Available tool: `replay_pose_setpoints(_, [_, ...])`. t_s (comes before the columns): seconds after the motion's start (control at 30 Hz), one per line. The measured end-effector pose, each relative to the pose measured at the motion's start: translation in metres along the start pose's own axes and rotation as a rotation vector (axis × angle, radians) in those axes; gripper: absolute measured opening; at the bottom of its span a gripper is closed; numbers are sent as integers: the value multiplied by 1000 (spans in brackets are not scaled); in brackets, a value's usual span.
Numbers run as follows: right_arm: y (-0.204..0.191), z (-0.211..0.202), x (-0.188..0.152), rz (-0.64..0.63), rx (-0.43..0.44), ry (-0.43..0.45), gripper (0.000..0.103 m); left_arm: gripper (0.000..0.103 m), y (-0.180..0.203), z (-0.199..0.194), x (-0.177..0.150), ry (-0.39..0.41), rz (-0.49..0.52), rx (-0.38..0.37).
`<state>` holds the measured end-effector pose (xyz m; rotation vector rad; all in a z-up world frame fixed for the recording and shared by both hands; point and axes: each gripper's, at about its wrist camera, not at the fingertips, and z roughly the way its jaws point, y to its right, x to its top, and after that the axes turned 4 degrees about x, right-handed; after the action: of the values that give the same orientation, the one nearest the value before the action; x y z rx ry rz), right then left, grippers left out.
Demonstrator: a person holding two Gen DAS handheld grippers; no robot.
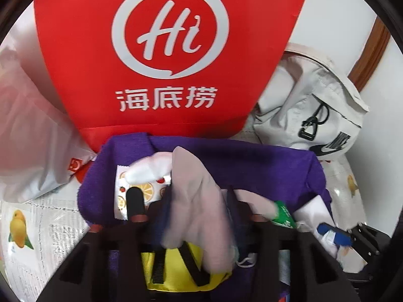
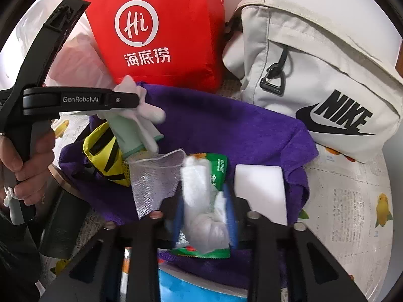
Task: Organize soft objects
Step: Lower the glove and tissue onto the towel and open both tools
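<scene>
"Hi 海底捞" red bag; "NIKE" white bag.

Left gripper: matte black frame showing white "GenRobot.AI" lettering and a small silver screw near the tip. Right gripper: black fingers wearing blue pads, round brass-coloured fasteners sitting behind them. Hand wearing a ring.

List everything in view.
red bag: 1, red, back
Nike bag: 1, off-white, back right
plastic bag: 1, clear, left
towel: 1, purple, centre
pouch: 1, yellow-black, on towel
mesh bag: 1, white, on towel
block: 1, white, on towel
wipe packet: 1, fruit print, on towel
glove: 1, white-green, inside left gripper
tissue pack: 1, green-white, inside right gripper
table cover: 1, fruit print, underneath
left gripper: 1, black, open
right gripper: 1, black, open
hand: 1, holding left gripper
</scene>
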<state>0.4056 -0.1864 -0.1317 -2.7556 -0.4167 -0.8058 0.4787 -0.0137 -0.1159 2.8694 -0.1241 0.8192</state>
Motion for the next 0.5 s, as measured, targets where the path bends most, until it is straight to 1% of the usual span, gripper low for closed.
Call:
replay_pose_setpoints(0.03, [0,0,1,7,3,6,51,64,1,-1,0,9,5,0])
replay_pose_setpoints(0.07, [1,0,1,12,2,17,58,70,1,-4,-1,22,8,7])
replay_pose_setpoints(0.1, [1,-2,1,16,-4,26,64,71,2,-7,-2,32,12,15])
replay_pose_setpoints(0.17, [2,-3,2,25,-9,31,70,73,2,-11,-4,29,17,30])
replay_pose_setpoints(0.33, [-3,-15,-2,23,-11,34,71,73,-4,-29,-14,34,24,66])
replay_pose_setpoints(0.5, [-13,-44,-10,25,-16,74,71,73,-13,-61,-31,52,10,63])
